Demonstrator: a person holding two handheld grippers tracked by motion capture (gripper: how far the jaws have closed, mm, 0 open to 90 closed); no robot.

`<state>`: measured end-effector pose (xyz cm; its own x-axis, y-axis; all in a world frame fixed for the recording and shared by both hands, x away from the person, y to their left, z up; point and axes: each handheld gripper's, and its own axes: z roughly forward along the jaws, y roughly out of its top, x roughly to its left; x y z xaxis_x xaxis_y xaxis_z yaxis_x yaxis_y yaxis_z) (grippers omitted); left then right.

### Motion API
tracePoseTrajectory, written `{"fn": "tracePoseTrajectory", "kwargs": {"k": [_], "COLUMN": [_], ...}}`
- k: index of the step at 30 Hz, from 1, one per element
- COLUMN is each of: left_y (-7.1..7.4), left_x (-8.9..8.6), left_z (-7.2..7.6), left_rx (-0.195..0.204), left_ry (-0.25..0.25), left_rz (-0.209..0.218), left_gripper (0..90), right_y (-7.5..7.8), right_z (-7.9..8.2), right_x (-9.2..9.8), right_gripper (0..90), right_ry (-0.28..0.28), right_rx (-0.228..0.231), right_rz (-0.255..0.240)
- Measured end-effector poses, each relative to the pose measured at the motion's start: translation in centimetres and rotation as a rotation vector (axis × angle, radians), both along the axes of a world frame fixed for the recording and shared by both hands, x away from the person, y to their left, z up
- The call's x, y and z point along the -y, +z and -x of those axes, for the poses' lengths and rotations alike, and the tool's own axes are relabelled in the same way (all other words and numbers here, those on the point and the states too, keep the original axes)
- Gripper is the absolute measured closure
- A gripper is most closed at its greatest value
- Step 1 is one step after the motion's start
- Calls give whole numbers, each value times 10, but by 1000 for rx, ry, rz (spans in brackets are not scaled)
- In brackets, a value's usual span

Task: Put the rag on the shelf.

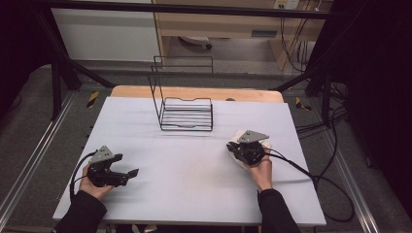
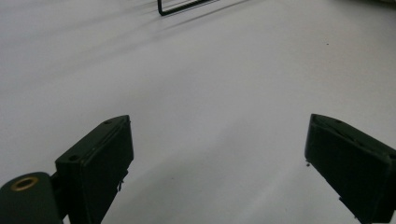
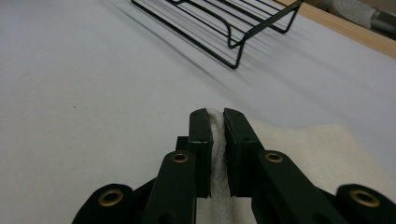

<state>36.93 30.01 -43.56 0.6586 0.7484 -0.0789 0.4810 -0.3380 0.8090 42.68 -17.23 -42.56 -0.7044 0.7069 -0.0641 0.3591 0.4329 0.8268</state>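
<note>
Pinched between the two black jaws of the right claw (image 3: 215,114) is a fold of the cream cloth (image 3: 308,149), the rest of which lies on the white counter (image 3: 93,93) just to that claw's right in the right gripper view. From above, the cloth (image 1: 236,138) sits on the right half of the counter (image 1: 194,170), near the black wire rack (image 1: 187,114) at the far middle. Well apart at the near left, the left claw (image 1: 130,174) rests with its jaws spread wide around bare counter.

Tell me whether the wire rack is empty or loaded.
Empty. The black wire rack shows bare bars in the high view, with only the white table beneath; nothing lies on it.
</note>
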Motion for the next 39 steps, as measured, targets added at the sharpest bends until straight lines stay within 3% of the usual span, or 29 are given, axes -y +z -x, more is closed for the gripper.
{"fn": "tracePoseTrajectory", "kwargs": {"k": [6, 15, 27, 30, 33, 35, 39], "left_y": [0, 1, 1, 1, 2, 2, 4], "left_x": [1, 1, 1, 2, 2, 3, 7], "left_z": [0, 0, 0, 1, 1, 1, 2], "left_rx": [0, 1, -4, -5, -6, -9, -13], "left_ry": [-2, -3, -3, -4, -2, -1, -1], "left_rz": [-1, 0, 3, 2, 4, 9, 10], "left_gripper": [79, 79, 79, 79, 79, 79, 81], "right_y": [-1, -4, -8, -13, -14, -8, 7], "right_z": [11, 28, 45, 45, 42, 41, 36], "right_x": [-18, -59, -91, -96, -96, -92, -72], "right_gripper": [821, 819, 815, 800, 702, 597, 479], "right_ry": [77, 217, 310, 313, 307, 291, 221], "right_rx": [-18, -37, -69, -82, -105, -84, -38], "right_rz": [2, 6, -26, -12, -30, -49, -90]}}
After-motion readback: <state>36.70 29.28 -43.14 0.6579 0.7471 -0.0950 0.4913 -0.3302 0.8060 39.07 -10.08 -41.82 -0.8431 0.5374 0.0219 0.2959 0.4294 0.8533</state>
